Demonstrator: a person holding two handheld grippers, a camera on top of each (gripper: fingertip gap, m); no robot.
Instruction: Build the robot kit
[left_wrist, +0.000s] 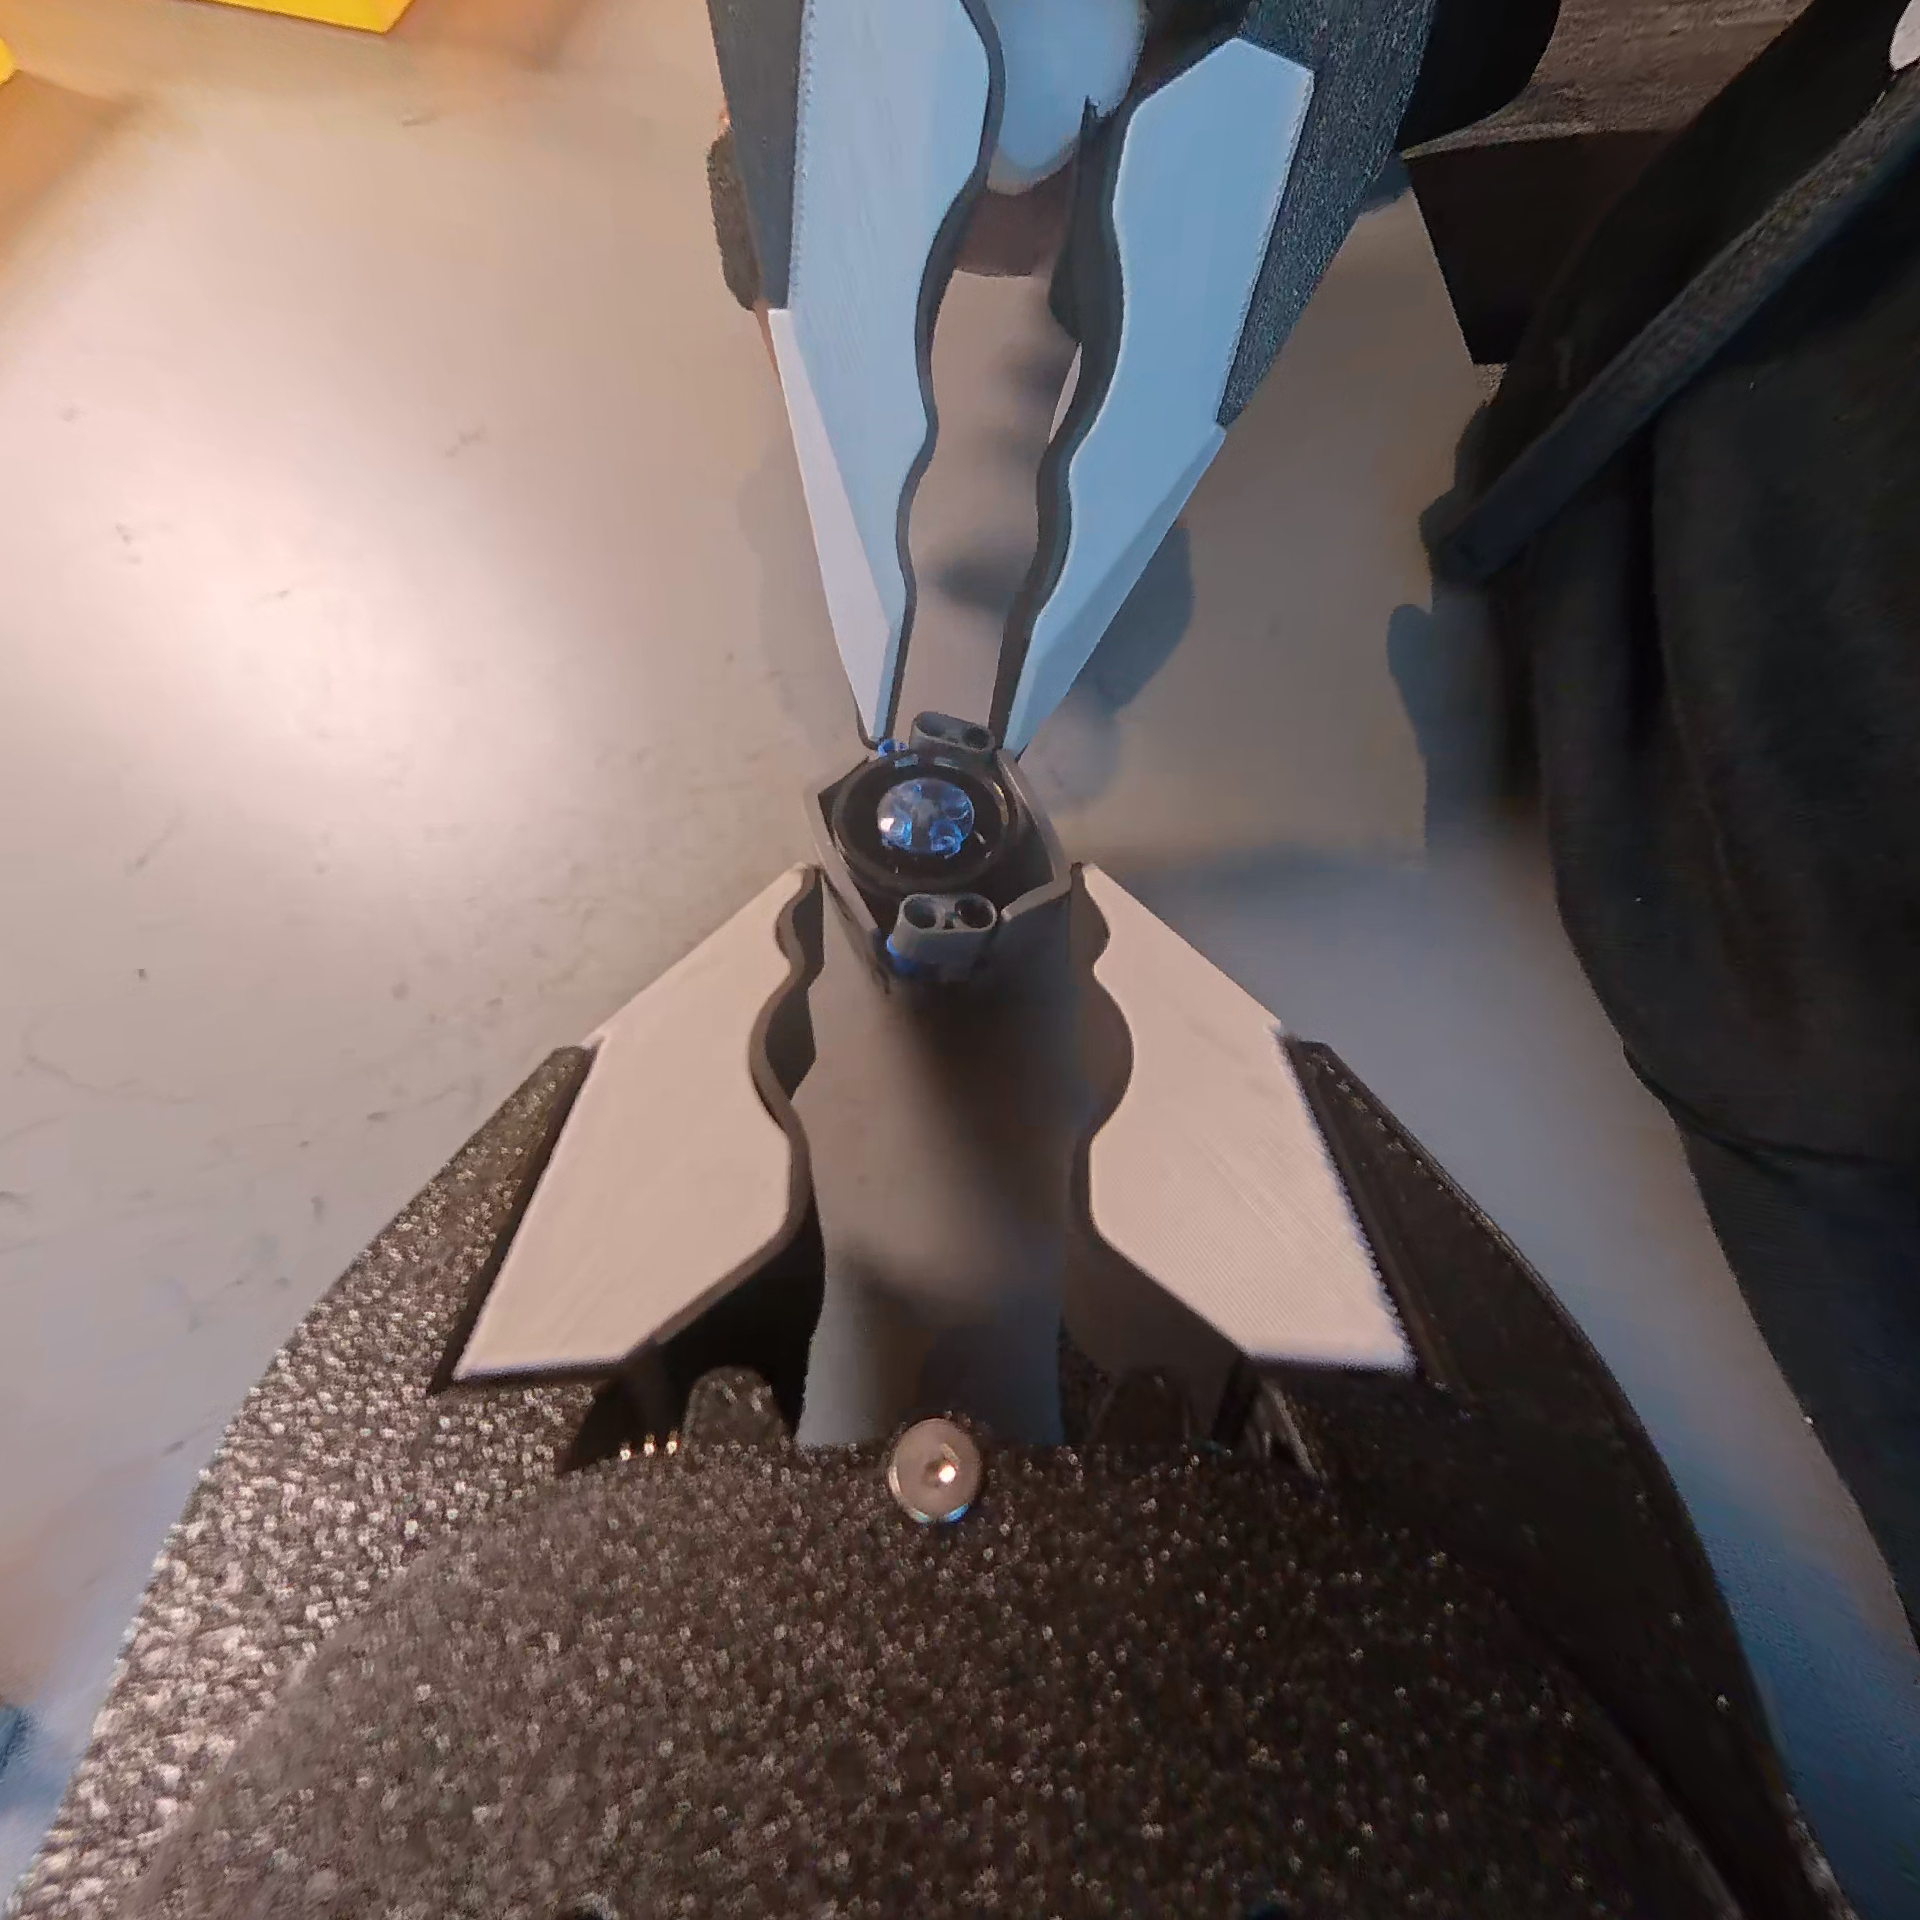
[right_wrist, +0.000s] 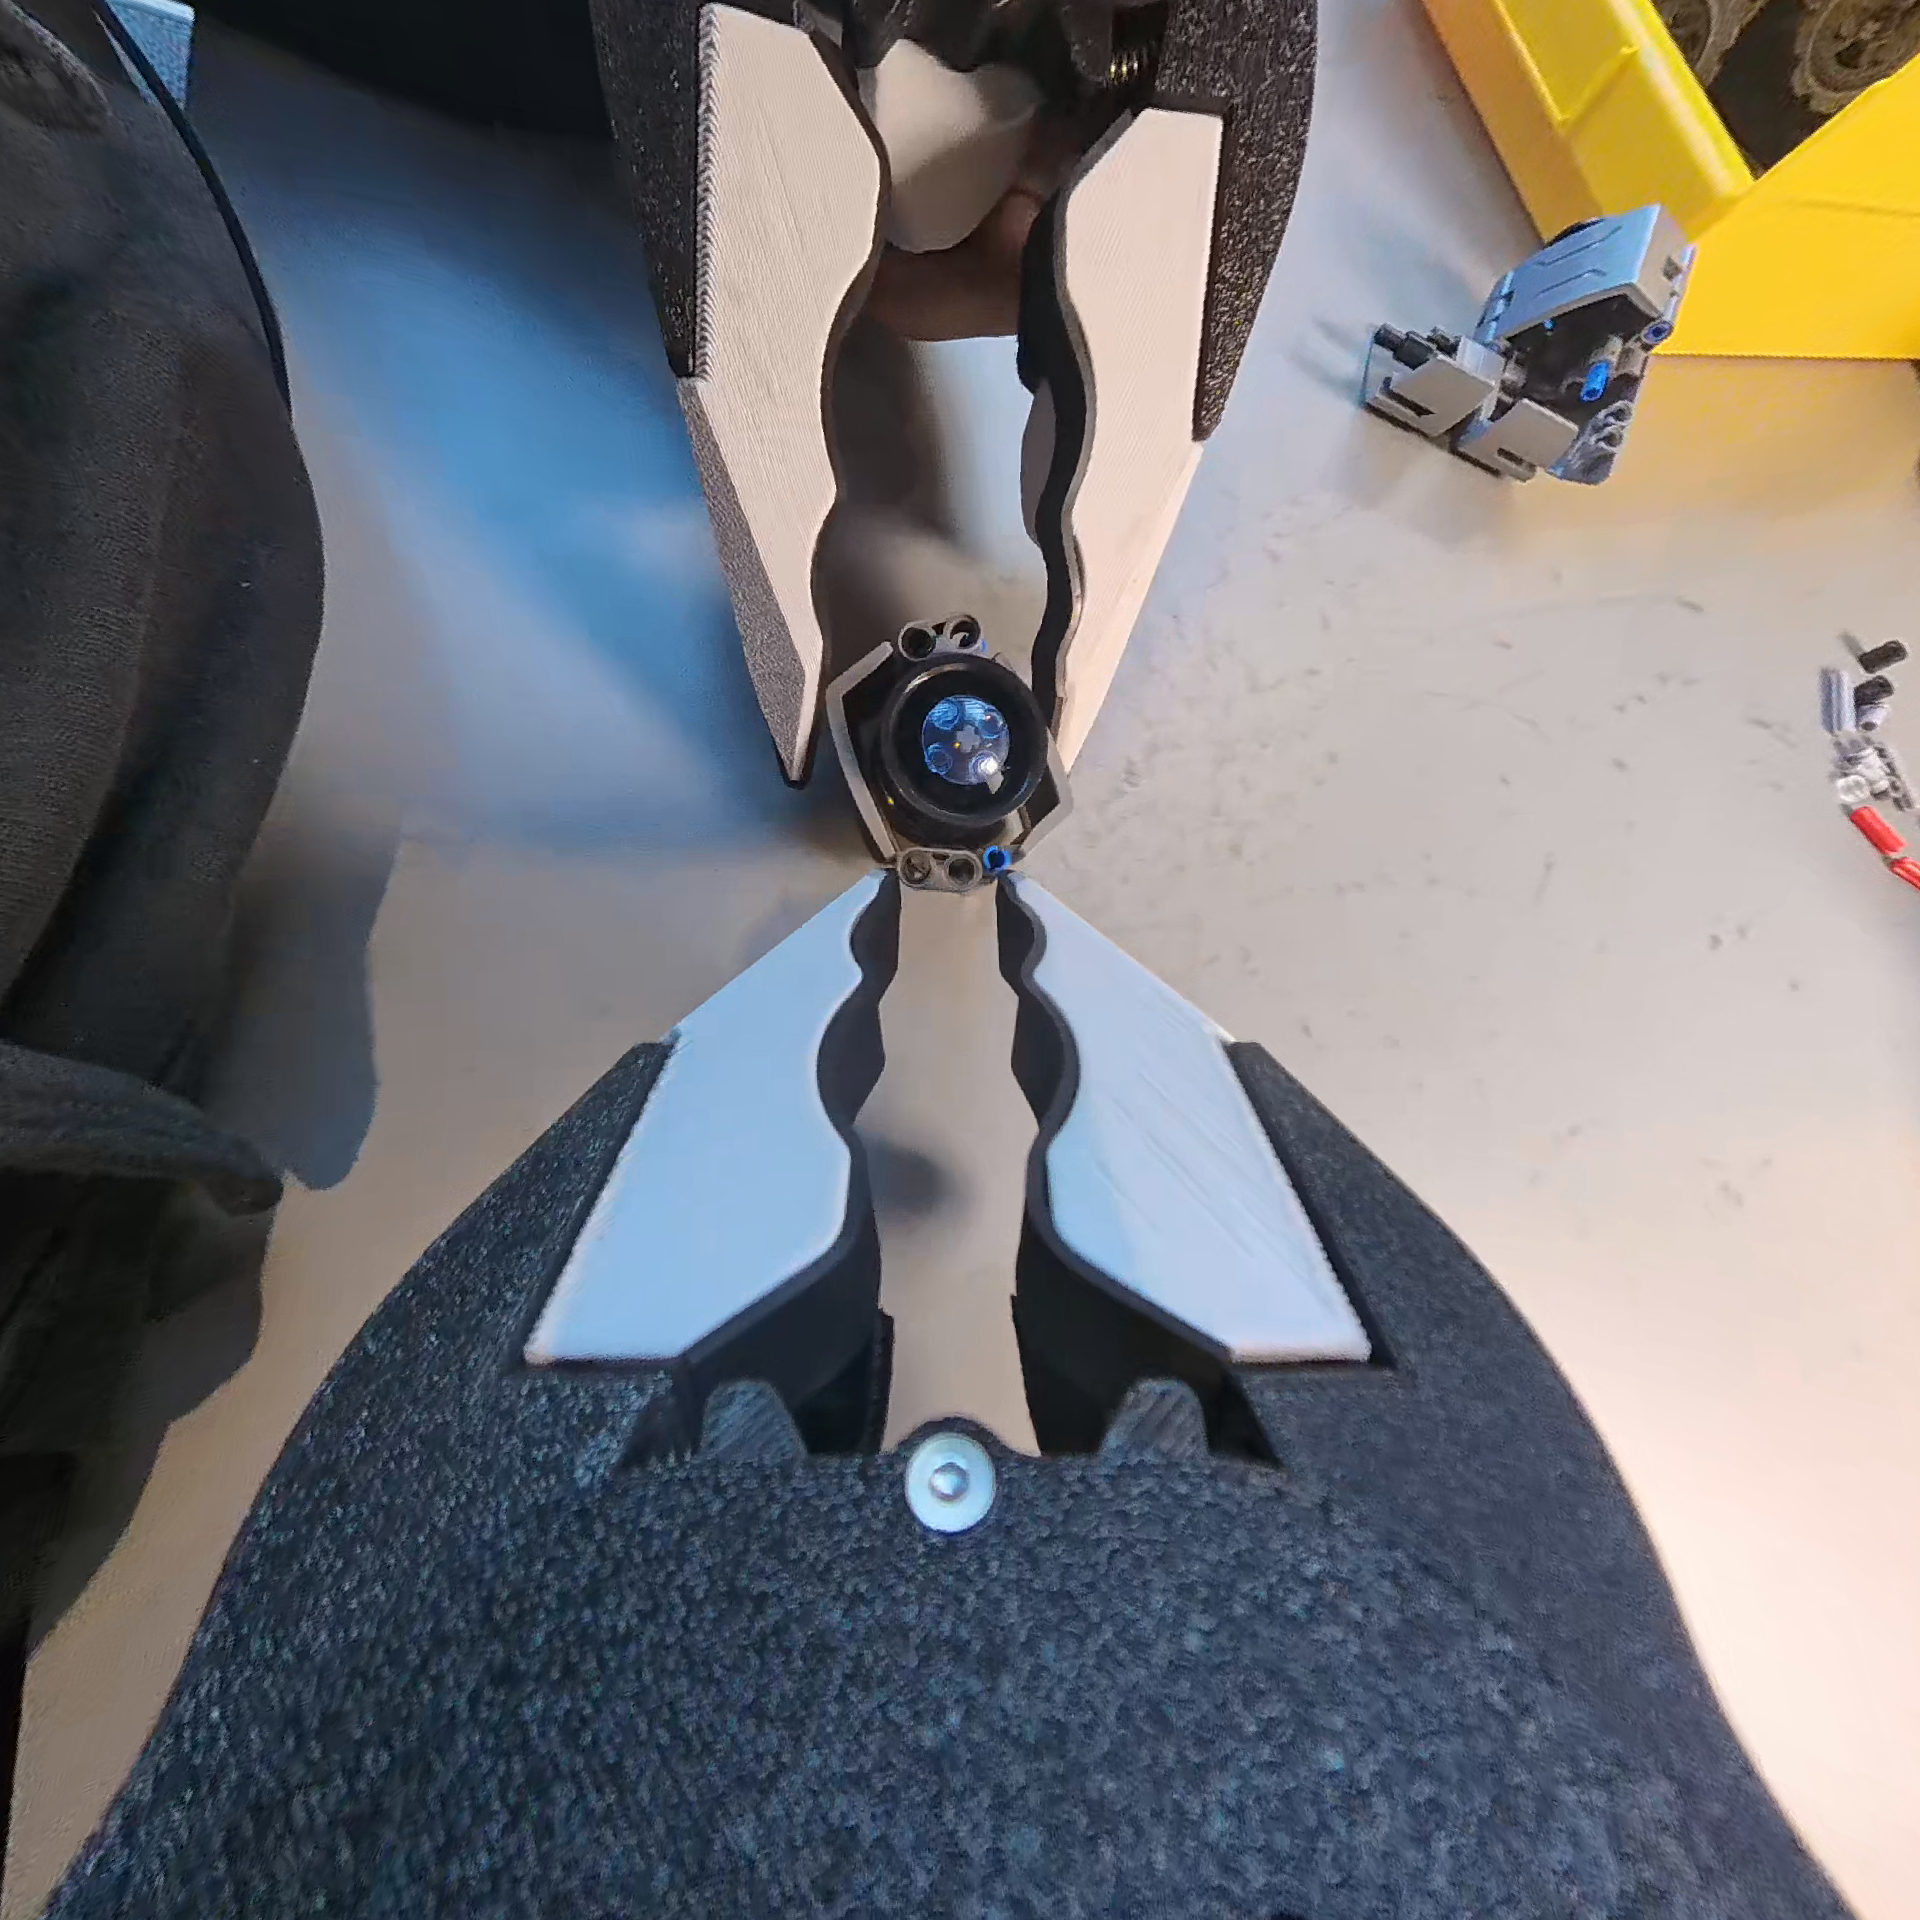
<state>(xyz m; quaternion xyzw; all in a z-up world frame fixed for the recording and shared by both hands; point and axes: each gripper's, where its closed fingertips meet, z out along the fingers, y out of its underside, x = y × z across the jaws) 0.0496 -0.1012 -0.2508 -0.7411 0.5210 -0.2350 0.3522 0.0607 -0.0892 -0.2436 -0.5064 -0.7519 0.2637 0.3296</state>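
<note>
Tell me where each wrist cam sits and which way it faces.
Left wrist view: on the left hand-held gripper, looking along its fingers down at the table; the person's dark clothing at right.
Right wrist view: on the right hand-held gripper, facing the opposite way; clothing at left, yellow bin and grey brick model far right.
Shared: the brick assembly, gripped by both.

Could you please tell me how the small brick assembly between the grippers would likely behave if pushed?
The brick assembly looks rigid: hard plastic, pinched by the left hand-held gripper and right hand-held gripper without flexing. Being small, it is probably light. Its angular grey frame suggests sliding rather than rolling, though clipped-on parts might pop off.
</note>
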